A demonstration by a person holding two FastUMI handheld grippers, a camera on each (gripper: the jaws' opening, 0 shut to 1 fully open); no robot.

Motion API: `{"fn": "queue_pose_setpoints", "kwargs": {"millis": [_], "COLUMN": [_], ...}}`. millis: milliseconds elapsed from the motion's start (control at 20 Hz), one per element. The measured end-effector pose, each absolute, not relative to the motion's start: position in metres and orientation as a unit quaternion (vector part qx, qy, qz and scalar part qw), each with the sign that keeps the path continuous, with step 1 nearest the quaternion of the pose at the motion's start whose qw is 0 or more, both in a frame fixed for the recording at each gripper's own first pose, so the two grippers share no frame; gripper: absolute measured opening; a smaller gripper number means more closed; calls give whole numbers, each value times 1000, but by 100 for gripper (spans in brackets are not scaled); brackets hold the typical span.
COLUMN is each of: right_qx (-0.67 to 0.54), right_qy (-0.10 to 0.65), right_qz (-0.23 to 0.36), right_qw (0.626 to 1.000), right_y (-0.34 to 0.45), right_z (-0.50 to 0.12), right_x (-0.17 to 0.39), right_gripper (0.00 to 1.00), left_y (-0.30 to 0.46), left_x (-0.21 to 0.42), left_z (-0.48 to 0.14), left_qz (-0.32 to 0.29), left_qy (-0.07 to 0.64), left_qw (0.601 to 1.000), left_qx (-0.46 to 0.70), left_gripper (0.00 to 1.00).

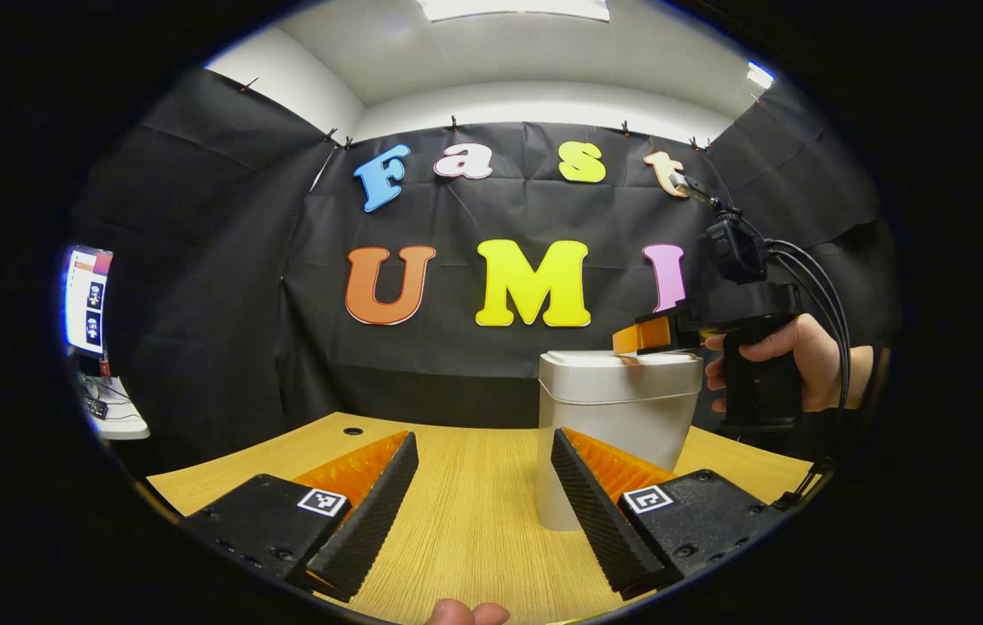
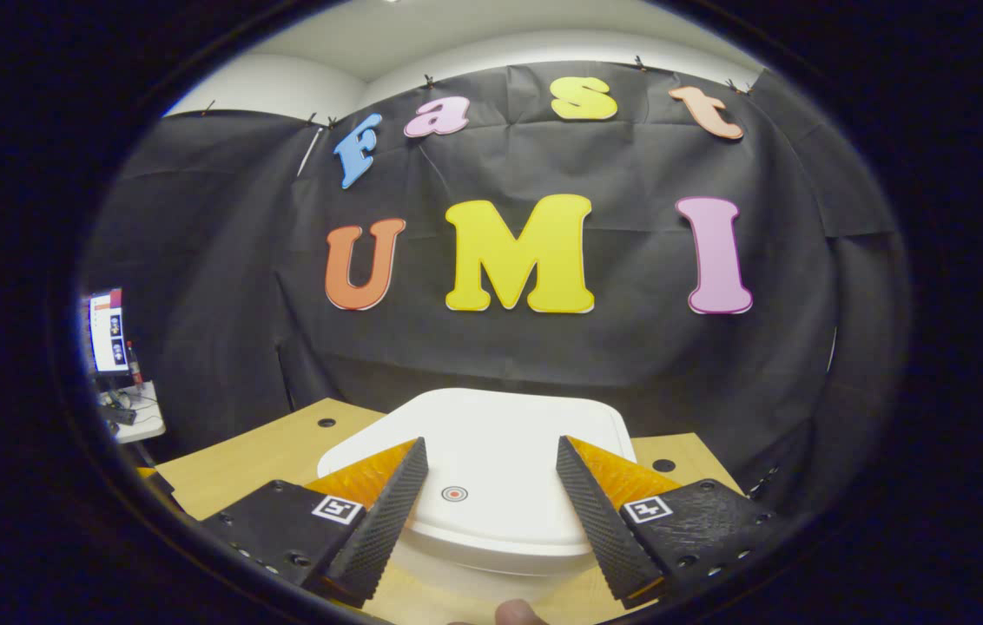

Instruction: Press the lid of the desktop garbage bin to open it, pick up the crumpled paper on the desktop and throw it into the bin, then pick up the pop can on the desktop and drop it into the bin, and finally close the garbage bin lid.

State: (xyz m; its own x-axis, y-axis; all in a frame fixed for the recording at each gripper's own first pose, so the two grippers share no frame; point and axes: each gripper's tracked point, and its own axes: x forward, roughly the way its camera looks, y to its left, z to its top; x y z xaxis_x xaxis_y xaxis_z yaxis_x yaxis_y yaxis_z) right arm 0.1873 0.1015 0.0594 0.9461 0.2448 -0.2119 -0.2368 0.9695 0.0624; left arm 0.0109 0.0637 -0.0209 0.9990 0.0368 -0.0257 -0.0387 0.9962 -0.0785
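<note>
The left claw [image 1: 484, 486] sits nearest the lens in the left gripper view, its two fingers spread wide apart with nothing between them, low over the bare wooden tabletop [image 1: 465, 521]. In the right gripper view the right claw [image 2: 491, 490] is likewise spread apart and holds nothing; it is poised directly above the garbage bin lid [image 2: 491, 451], with the lid's small round red-ringed press mark [image 2: 454, 493] showing between the fingers. Whether the fingertips touch the lid cannot be told. The tabletop is light wood with small round holes near its far edge [image 2: 663, 465]. The garbage bin [image 1: 622, 425], a pale upright container with a squared, rounded-corner lid, stands on the tabletop just beyond the left claw's right-hand finger; its lid lies flat and closed. In the left gripper view the right claw's fingertips [image 1: 641, 336] reach over the top of the bin, held by a hand [image 1: 782, 360] wrapped round the handle, with cables [image 1: 821, 295] trailing from the unit. A lit monitor [image 1: 88, 299] stands at the far left on a side desk.
</note>
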Motion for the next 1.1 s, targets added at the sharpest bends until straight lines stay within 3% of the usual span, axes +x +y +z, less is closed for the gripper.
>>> {"fn": "queue_pose_setpoints", "kwargs": {"millis": [500, 1100], "right_qx": [64, 26], "right_qy": [40, -16], "right_qz": [110, 50], "right_qw": [991, 998], "right_y": [64, 27], "right_z": [84, 36], "right_x": [100, 4], "right_gripper": [93, 93], "left_y": [58, 27], "left_x": [10, 5], "left_z": [-21, -13], "left_qz": [13, -15], "left_qy": [11, 1], "left_qw": [999, 999], "left_qx": [-40, -35], "left_gripper": [99, 99]}}
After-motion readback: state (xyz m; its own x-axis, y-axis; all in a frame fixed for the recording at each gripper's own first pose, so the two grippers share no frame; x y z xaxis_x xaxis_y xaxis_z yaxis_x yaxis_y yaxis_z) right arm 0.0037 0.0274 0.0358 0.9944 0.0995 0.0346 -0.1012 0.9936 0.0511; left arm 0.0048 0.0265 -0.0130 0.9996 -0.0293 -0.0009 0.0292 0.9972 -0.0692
